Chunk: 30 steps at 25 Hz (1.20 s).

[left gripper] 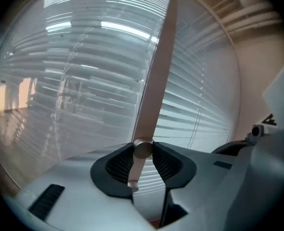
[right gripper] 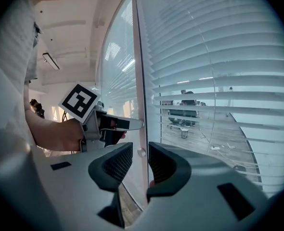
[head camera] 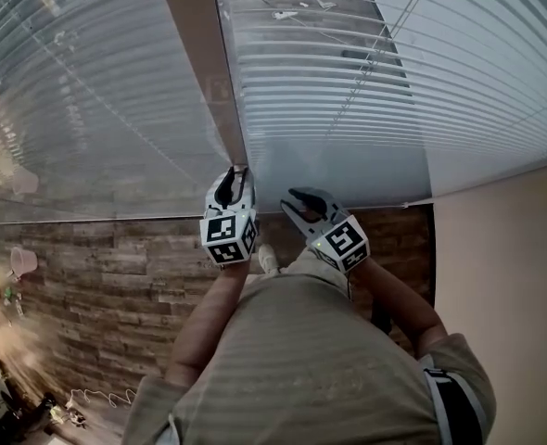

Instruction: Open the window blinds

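Beige shirt (head camera: pixel 301 360) and both forearms are sitting nearest the head camera. Beyond them the two tongs are reaching toward the window.

Left gripper (head camera: pixel 235 172): jaws are clamping a slim pale wand (left gripper: pixel 142 149), round in section, which is hanging just in front of the brown mullion (head camera: pixel 204 54) between the panes.

Right gripper (head camera: pixel 292 198): jaws are standing apart with nothing between the pads (only the mullion is showing through the gap). It is hovering just right of the left one, near the bottom edge of the right blind (head camera: pixel 348 82).

Both blinds are hanging fully down, the left blind (head camera: pixel 79 82) and the right. The right slats are showing gaps, with floor and furniture visible through them, so I am judging the tilt partly done at best.

Risks from here:
- Wand is smooth and round and is sitting at the pad tips, so a quick twist is likely to make it slip.
- Pulling down while twisting is risking strain on whatever is holding the wand above (out of view).
- Twisting too far is risking the slats closing the other way.
- Free right jaws are sitting close to the slats, so a drift farther in is risking a bent slat.

Counts:
- Grippers: 2
- Marker cubes (head camera: pixel 229 237): 2
- Blinds: 2
- Mullion: 1
- Wand: 1
- Slats: too many to count
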Motion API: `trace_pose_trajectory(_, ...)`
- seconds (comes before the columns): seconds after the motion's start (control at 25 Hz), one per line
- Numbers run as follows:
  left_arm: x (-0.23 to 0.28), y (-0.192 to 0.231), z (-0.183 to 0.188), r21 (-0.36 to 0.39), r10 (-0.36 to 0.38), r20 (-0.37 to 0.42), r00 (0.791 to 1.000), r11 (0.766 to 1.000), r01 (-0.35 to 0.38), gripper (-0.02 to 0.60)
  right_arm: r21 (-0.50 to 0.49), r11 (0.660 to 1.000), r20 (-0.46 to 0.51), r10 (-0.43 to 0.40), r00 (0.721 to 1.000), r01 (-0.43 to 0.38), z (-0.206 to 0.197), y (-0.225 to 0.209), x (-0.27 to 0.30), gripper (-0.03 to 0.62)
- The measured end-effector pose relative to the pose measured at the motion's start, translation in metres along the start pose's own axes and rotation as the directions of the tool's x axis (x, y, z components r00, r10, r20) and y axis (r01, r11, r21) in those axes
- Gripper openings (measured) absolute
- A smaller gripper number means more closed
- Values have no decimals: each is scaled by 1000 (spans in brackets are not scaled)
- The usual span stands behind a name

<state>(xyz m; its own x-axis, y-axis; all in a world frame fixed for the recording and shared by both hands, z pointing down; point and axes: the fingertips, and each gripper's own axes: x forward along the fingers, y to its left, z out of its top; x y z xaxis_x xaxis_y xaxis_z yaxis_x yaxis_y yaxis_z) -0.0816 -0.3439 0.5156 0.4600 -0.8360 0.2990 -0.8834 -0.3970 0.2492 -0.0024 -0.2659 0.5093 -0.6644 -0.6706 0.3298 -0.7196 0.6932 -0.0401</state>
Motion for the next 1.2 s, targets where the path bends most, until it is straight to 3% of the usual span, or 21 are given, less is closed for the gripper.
trace_pose_trajectory(0.16, 4, -1, -3, 155, 53, -10, 999, 987, -51, 138, -4, 1000, -8, 19, 1000, -19, -4, 0, 0, 106)
trace_pose_trajectory(0.4, -1, -4, -5, 327, 117, -11, 993, 939, -107, 137, -23, 998, -19, 53, 998, -53, 2, 2, -3, 106)
trace_pose_trajectory(0.48, -2, -4, -3, 398, 143, 0, 990, 908, -132, 138, -34, 997, -20, 67, 998, -68, 7, 2, -3, 106)
trace_pose_trajectory(0.64, -4, -2, -13, 565, 208, 0, 978, 807, -172, 138, -58, 991, -22, 116, 993, -118, 9, 7, -6, 106)
trace_pose_trajectory(0.68, -4, -1, -17, 569, 209, -11, 978, 805, -166, 138, -57, 990, -20, 130, 991, -130, 7, 7, -7, 106)
trace_pose_trajectory(0.72, -1, -2, -20, 544, 192, -24, 981, 826, -148, 138, -54, 989, -19, 140, 990, -141, 4, 5, -8, 106)
trace_pose_trajectory(0.76, 3, -4, -24, 482, 150, -36, 988, 868, -114, 139, -47, 988, -16, 147, 989, -148, -2, 1, -7, 106)
trace_pose_trajectory(0.8, 7, -7, -27, 373, 83, -39, 996, 926, -63, 168, -37, 987, -13, 154, 988, -155, -9, -3, -6, 106)
trace_pose_trajectory(0.84, 9, -9, -27, 215, 4, -22, 1000, 977, 1, 222, -22, 986, -10, 163, 987, -163, -16, -6, -4, 106)
trace_pose_trajectory(0.88, 8, -9, -26, 29, -62, 18, 998, 998, 61, 251, -5, 985, -6, 173, 985, -173, -22, -6, -3, 106)
trace_pose_trajectory(0.92, 3, -6, -25, -149, -99, 65, 993, 983, 108, 256, 11, 983, 0, 186, 983, -186, -25, -3, -4, 106)
trace_pose_trajectory(1.0, -12, 2, -22, -402, -108, 122, 987, 903, 149, 256, 22, 977, 13, 210, 978, -210, -20, 8, -11, 106)
trace_pose_trajectory(1.08, -24, 4, -21, -523, -109, 138, 984, 836, 166, 256, 14, 973, 22, 228, 973, -228, -10, 20, -20, 106)
trace_pose_trajectory(1.2, -19, -1, -26, -580, -118, 182, 976, 789, 203, 256, 6, 968, 28, 250, 968, -250, -12, 15, -20, 106)
